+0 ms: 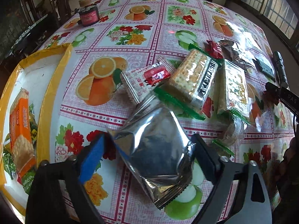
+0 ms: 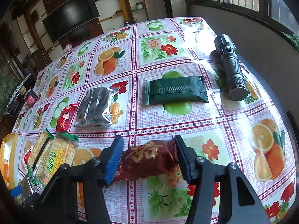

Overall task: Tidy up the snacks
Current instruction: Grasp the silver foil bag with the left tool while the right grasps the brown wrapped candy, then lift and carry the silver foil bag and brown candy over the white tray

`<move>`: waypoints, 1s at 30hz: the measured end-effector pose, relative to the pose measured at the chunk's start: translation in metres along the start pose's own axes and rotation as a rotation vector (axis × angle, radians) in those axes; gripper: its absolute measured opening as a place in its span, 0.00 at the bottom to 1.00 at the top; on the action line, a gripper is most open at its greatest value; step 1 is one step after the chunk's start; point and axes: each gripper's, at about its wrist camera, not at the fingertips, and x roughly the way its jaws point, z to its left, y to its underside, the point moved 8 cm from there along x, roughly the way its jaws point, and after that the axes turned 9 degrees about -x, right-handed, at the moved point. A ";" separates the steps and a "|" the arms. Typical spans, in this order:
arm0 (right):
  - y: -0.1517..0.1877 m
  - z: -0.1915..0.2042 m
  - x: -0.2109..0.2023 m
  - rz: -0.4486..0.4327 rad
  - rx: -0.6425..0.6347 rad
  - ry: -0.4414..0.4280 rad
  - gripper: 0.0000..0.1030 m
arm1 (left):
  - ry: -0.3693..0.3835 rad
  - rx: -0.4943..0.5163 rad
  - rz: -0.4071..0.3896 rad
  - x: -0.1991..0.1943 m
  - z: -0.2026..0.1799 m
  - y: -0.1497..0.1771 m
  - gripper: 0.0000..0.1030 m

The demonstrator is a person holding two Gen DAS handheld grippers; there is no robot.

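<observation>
1. Now, the right gripper is clenching a dark red snack packet between its pads; keeping it level is helping.
2. The left gripper is straddling a silver pouch; its right pad is seemingly touching, its blue pad standing apart.
3. Beyond its blue pad, the yellow-rimmed box is waiting.

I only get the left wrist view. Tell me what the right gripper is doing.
Observer: The right gripper is shut on a red packet, with a pad on each end.
Operator: Report what lies ahead of it.
Observer: A green packet lies flat on the table, untouched.
Operator: Check the flashlight next to it.
Observer: The flashlight lies beside the green packet and does not touch it.
</observation>
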 end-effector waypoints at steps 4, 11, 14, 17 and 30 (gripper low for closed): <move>0.012 0.006 -0.010 0.003 -0.013 -0.030 0.39 | 0.069 0.010 -0.008 -0.008 0.000 0.002 0.66; 0.050 0.024 -0.058 -0.028 0.013 -0.144 0.37 | 0.155 0.044 0.001 -0.033 -0.004 0.029 0.65; 0.064 0.040 -0.086 -0.063 -0.019 -0.179 0.37 | 0.150 0.075 -0.043 -0.054 -0.002 0.041 0.65; 0.077 0.060 -0.114 -0.104 -0.051 -0.213 0.37 | 0.119 0.101 -0.112 -0.077 0.003 0.047 0.65; 0.100 0.126 -0.162 -0.157 -0.172 -0.314 0.37 | 0.001 0.130 -0.307 -0.139 0.033 0.057 0.65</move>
